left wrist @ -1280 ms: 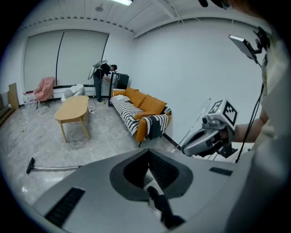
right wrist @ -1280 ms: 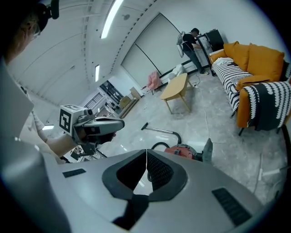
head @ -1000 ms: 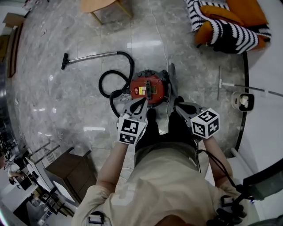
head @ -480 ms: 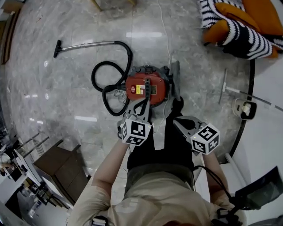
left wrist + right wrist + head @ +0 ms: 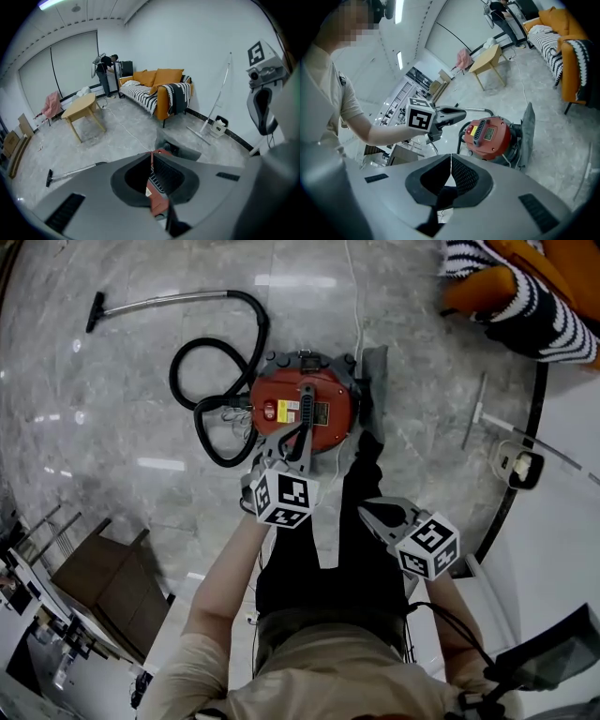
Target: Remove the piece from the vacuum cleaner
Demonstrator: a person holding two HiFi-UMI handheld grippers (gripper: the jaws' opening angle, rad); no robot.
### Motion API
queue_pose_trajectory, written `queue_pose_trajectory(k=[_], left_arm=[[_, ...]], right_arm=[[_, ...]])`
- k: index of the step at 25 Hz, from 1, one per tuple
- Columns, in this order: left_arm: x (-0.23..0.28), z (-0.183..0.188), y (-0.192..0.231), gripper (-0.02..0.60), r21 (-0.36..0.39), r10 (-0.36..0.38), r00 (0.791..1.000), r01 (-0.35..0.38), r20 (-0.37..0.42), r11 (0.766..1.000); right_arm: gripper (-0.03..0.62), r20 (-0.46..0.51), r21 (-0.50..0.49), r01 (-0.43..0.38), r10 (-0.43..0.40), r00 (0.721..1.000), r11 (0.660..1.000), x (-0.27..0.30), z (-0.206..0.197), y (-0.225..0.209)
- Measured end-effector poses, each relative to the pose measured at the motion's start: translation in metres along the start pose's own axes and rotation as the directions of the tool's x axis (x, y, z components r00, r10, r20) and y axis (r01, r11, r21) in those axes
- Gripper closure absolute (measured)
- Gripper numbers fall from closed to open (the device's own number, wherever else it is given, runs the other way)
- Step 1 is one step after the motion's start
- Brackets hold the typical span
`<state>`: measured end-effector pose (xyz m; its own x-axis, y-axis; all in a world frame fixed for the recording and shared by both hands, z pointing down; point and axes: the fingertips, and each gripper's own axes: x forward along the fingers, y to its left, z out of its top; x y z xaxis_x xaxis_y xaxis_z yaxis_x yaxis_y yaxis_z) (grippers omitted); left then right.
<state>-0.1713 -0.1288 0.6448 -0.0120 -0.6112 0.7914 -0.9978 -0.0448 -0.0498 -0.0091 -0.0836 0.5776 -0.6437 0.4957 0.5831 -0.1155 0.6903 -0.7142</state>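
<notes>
Item, left gripper (image 5: 301,426): fingers pressed together, nothing between them. It has come down from a second ago, and its tips now overlap the lower edge of the cleaner at centre frame in the head view. Item, right gripper (image 5: 367,512): fingers likewise shut and empty, also lowered, lying lower right of centre and still apart from the machine. Item, vacuum cleaner (image 5: 323,399): now upper centre and larger in the head view than before, since I have bent toward it. It has a round drum with a glossy red plastic top, a black ribbed handle strip and a yellow label, on a dark base. Item, hose (image 5: 202,381): black, corrugated and flexible, coiled in a loop to the left of the drum and joined to it. Item, wand (image 5: 159,302): thin bright metal tube at upper left, ending in a small black nozzle. Item, grey panel (image 5: 373,381): flat, matte and stiff-looking, standing on edge against the drum's right side. It may be the piece to remove, though I cannot tell for certain. Item, floor (image 5: 112,446): polished grey marble that reflects the lights. Assessment: this is the approach only. Nothing is gripped, and I judge my fingers must part before any piece can be taken.
</notes>
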Motion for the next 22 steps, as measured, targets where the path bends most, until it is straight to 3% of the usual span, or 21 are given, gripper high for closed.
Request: queue_pose_trajectory(k=[4,10,13,17,22], left_arm=[[0.03,-0.018,0.0,0.562,-0.013,0.005,1.0,-0.006,-0.023,1.0],[0.064,-0.042,0.006,0.391,-0.076,0.05,0.995,-0.056,-0.082,0.996],[0.079,-0.053,0.008,0.36,-0.095,0.062,0.99,-0.074,-0.124,0.993],[0.094,-0.066,0.007,0.36,-0.098,0.065,0.984,-0.082,-0.164,0.992],[0.095,-0.065,0.007,0.362,-0.109,0.076,0.986,-0.092,-0.147,0.99]], right_arm=[[0.591,-0.019,0.007,0.042,-0.042,0.999,0.999,0.01,-0.006,-0.033],[0.591,0.011,0.028,0.197,-0.197,0.98,0.98,0.01,0.005,-0.104],[0.591,0.031,0.045,0.298,-0.3,0.954,0.953,0.009,0.015,-0.141],[0.588,0.053,0.054,0.45,-0.452,0.89,0.891,0.008,0.024,-0.185],[0.446,0.028,0.11,0.46,-0.465,0.885,0.881,0.029,0.026,-0.217]])
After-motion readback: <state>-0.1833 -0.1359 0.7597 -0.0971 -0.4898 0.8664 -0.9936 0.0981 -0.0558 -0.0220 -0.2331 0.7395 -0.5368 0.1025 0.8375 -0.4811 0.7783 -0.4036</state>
